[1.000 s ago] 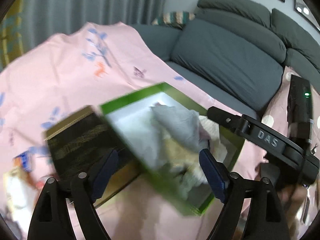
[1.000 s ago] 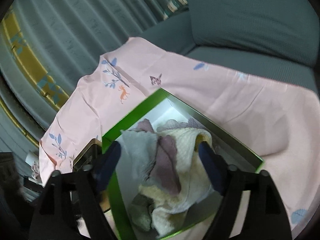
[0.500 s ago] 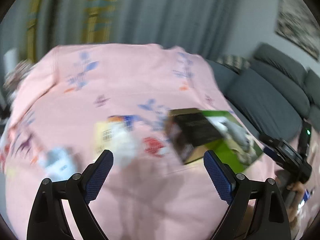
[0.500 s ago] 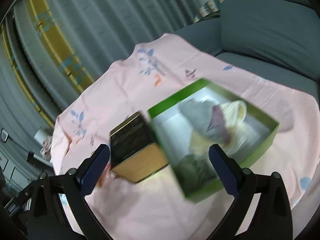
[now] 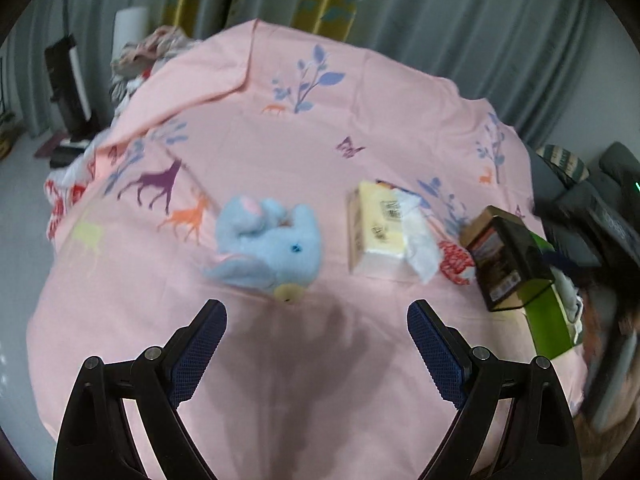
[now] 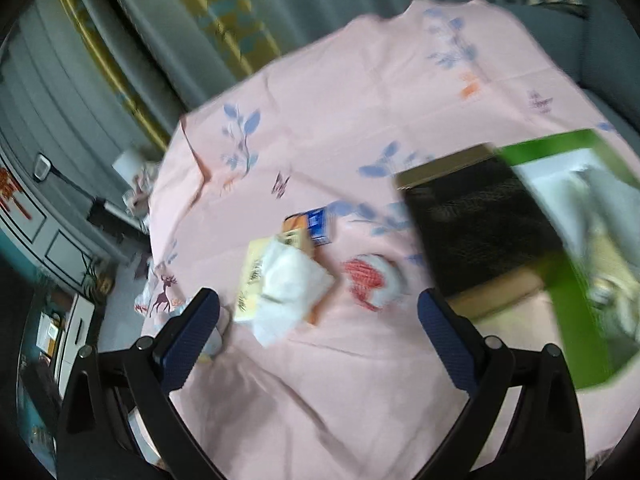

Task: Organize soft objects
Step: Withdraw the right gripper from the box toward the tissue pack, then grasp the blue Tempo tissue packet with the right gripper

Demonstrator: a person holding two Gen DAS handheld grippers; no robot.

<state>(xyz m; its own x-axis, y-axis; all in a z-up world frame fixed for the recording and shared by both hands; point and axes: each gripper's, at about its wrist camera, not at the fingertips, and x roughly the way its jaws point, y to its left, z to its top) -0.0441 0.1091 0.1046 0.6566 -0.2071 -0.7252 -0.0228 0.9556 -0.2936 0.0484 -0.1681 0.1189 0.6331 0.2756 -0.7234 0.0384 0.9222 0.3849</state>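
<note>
Both pairs of blue-padded fingers are spread wide with only pink cloth between them. My left gripper (image 5: pixel 316 344) hangs released over the pink printed bedsheet (image 5: pixel 280 152), and just beyond its tips lies the fluffy light-blue plush elephant (image 5: pixel 272 244), flopped on its side, untouched. To the elephant's right sits the pale yellow soft pack of tissues (image 5: pixel 376 232) with a white sheet poking out of it, then a small red-and-white knitted piece (image 5: pixel 454 260), then the dark rectangular tin with gold edges (image 5: pixel 506 256), which stands tight against the green cardboard box (image 5: pixel 548 320) at the right edge.

My right gripper (image 6: pixel 318 320) is just as slack, nothing in its grasp. Ahead of it I see the tissue pack (image 6: pixel 276 284), the red-and-white knit (image 6: pixel 372 280) just right of that, and a small blue-and-orange carton (image 6: pixel 312 228) behind them. Farther right (badly smeared by blur) is the dark tin (image 6: pixel 476 232), and against it the green box (image 6: pixel 572 300), white inside, with pale crumpled cloths (image 6: pixel 604 248) lying in it.
</note>
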